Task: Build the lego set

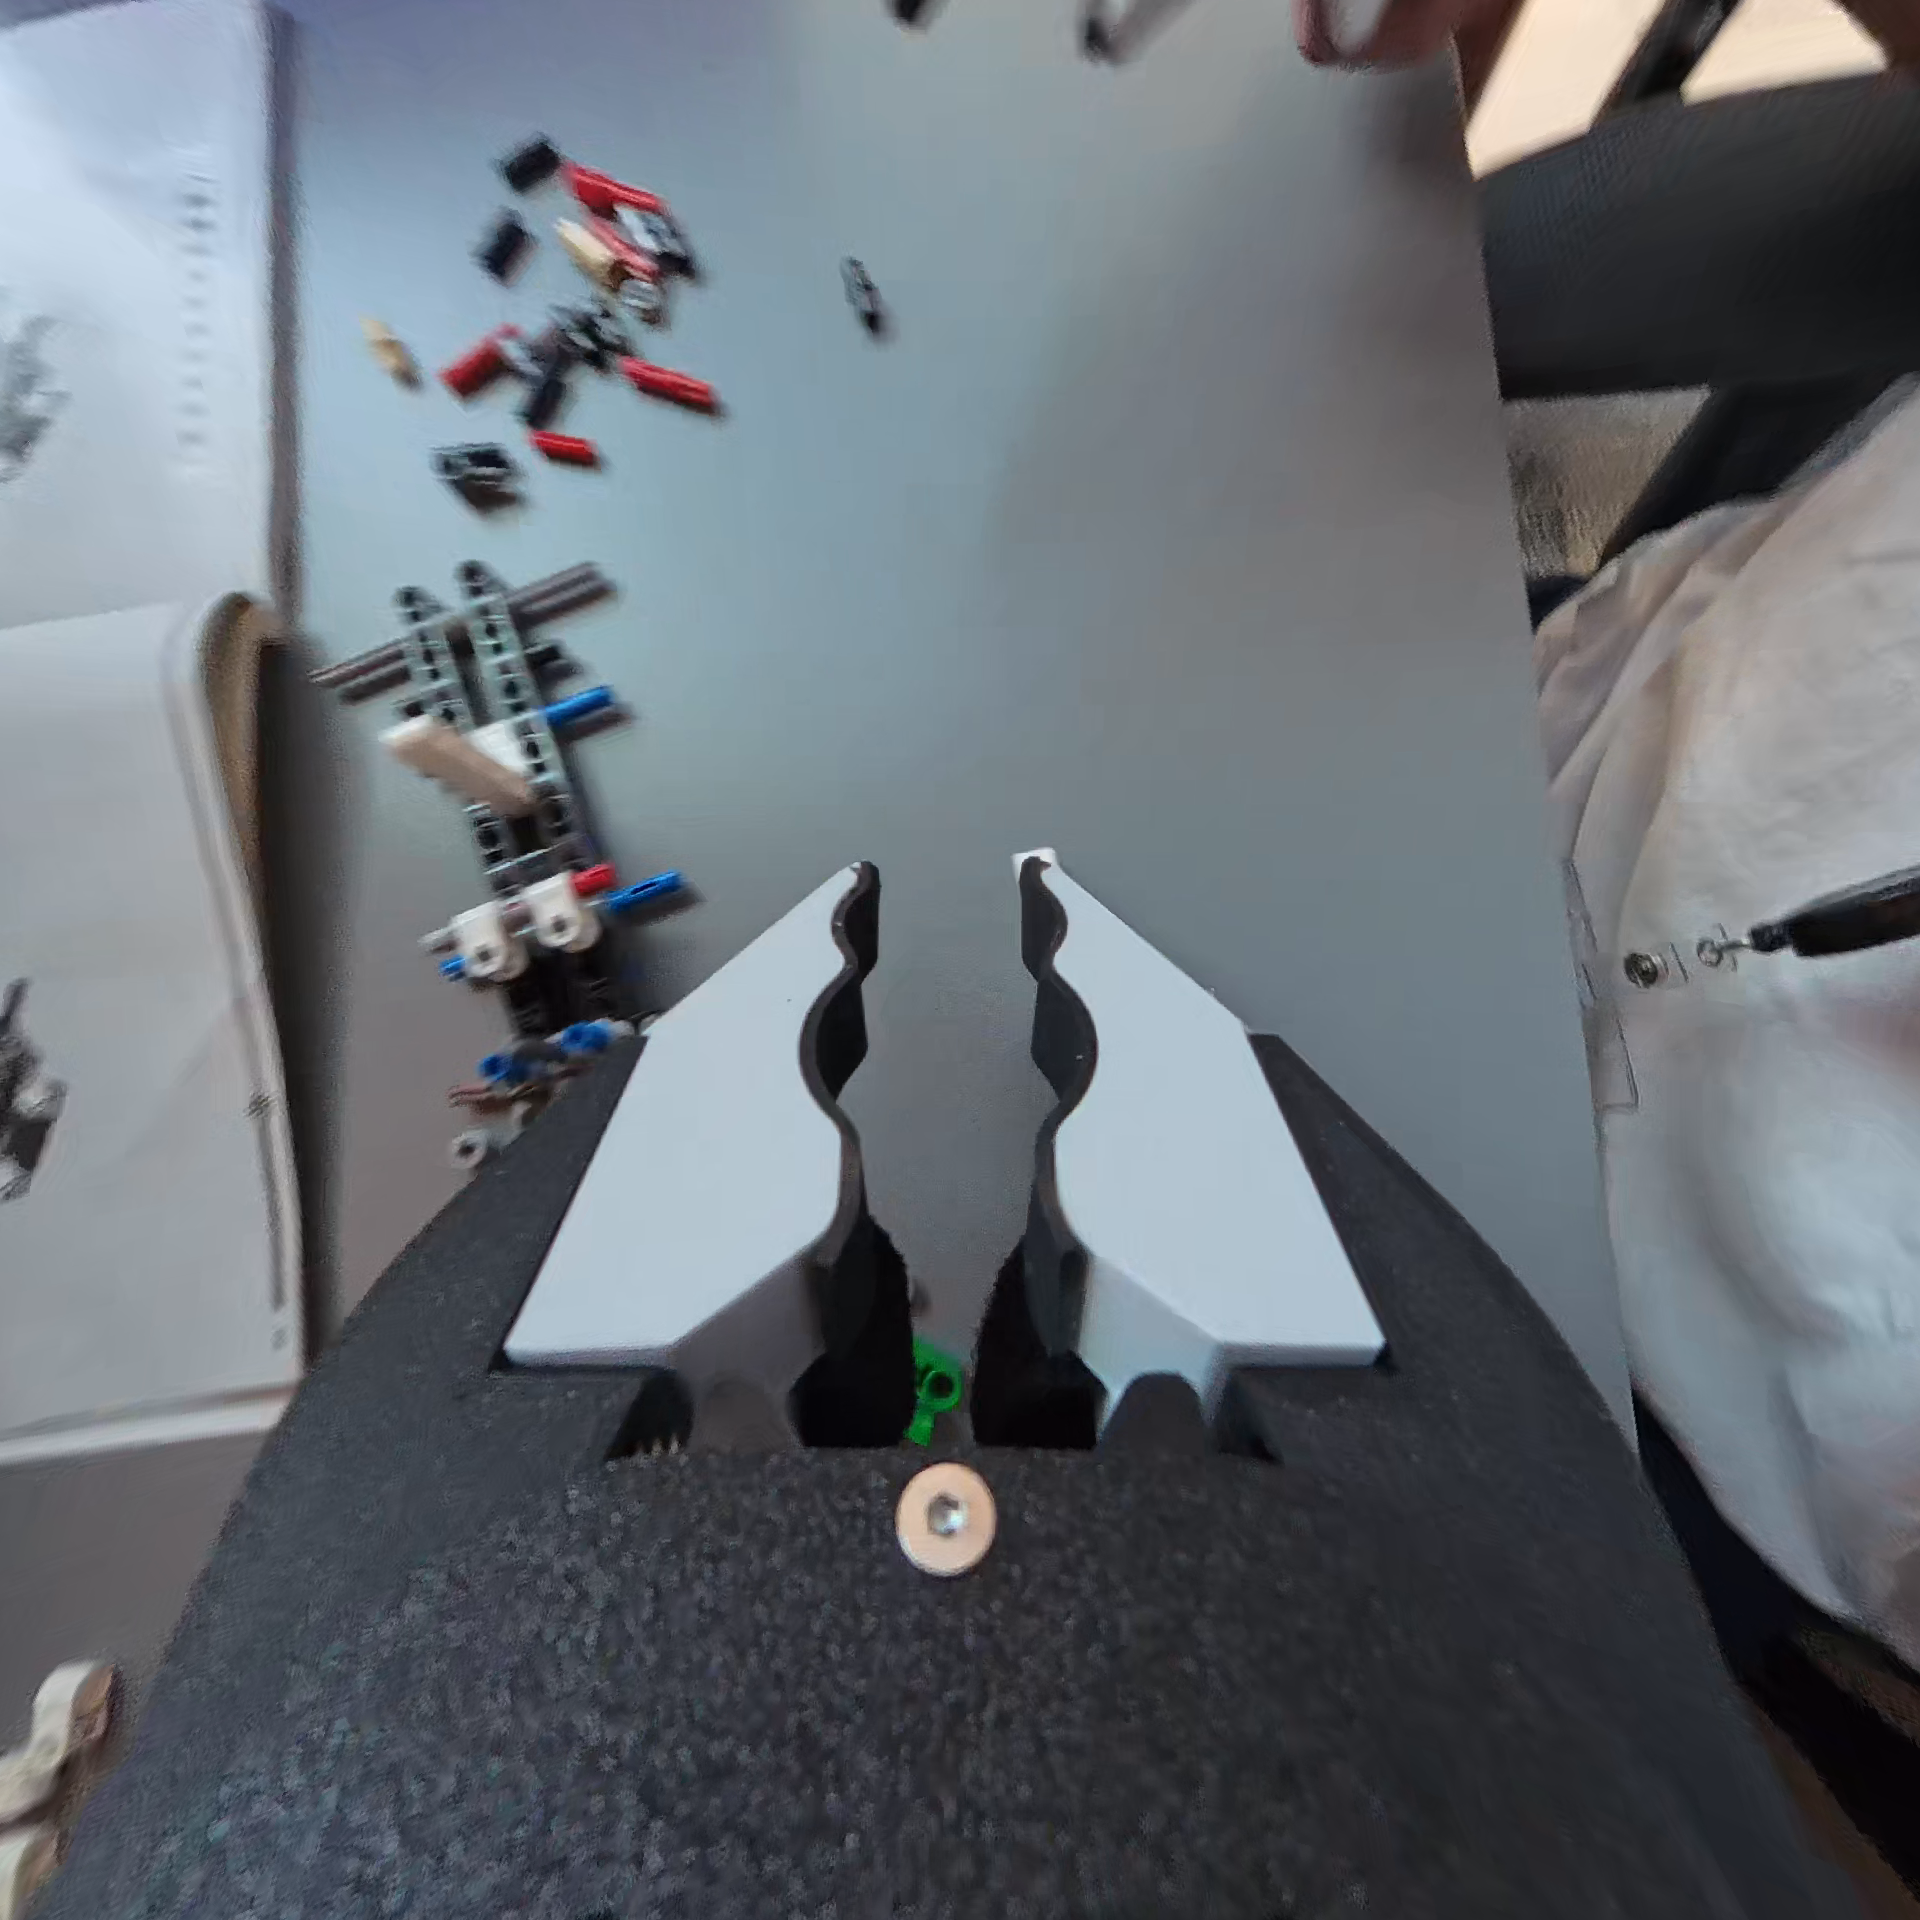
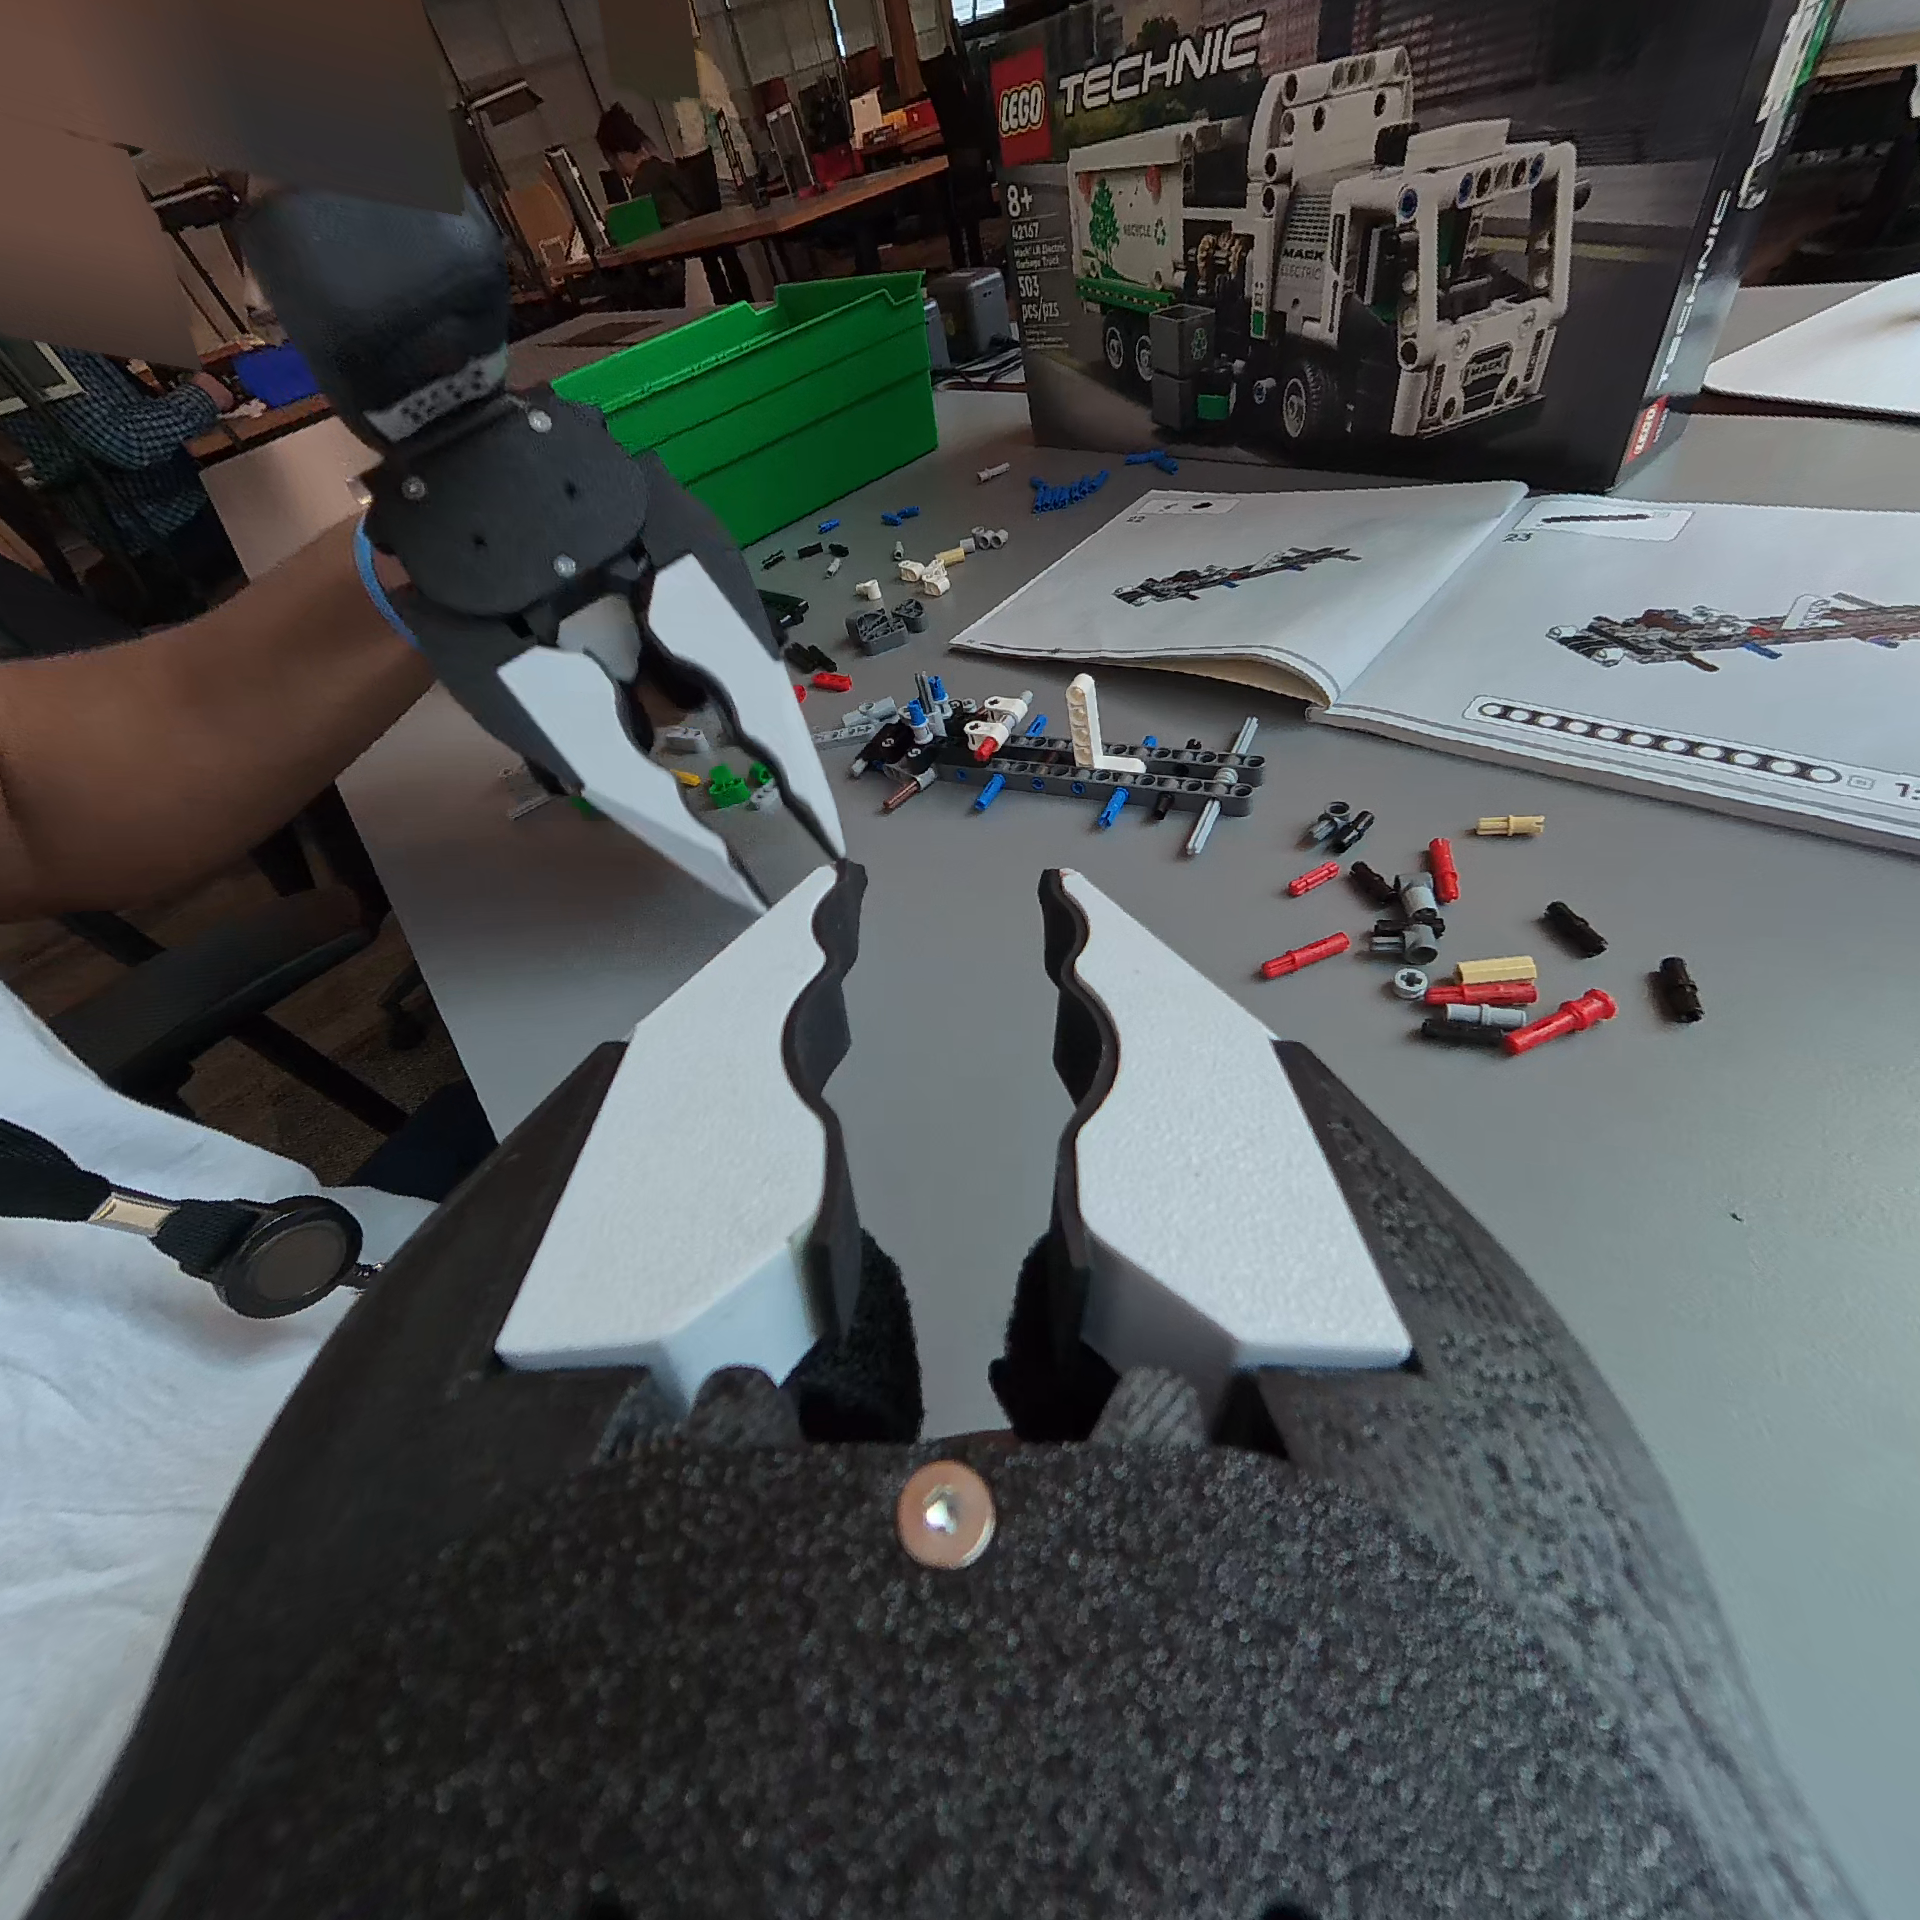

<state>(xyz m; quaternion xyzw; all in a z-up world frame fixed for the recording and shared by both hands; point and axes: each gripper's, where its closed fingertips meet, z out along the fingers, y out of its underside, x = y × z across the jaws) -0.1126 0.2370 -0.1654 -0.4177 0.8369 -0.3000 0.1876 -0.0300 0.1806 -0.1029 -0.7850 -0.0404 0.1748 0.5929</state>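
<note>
Left gripper (image 1: 945,878) open, empty, over bare grey table (image 1: 1143,520); right gripper (image 2: 951,888) likewise; half-built beam assembly (image 2: 1091,753) beyond.

A grey table (image 2: 1558,1299) holds scattered toy building parts. A long dark grey beam assembly (image 2: 1091,764) with blue pins and a white angled piece lies near the middle. To its right sits a loose cluster of red, black, grey and tan pins (image 2: 1455,956). An open instruction booklet (image 2: 1455,623) lies behind them, showing printed diagrams. A large printed box (image 2: 1351,239) picturing a white truck stands at the back, and a green plastic bin (image 2: 769,395) sits to its left. Small green pieces (image 2: 732,784) lie near the table's left edge. A white shirt (image 2: 125,1455) with a black badge reel (image 2: 291,1257) shows at lower left.
</note>
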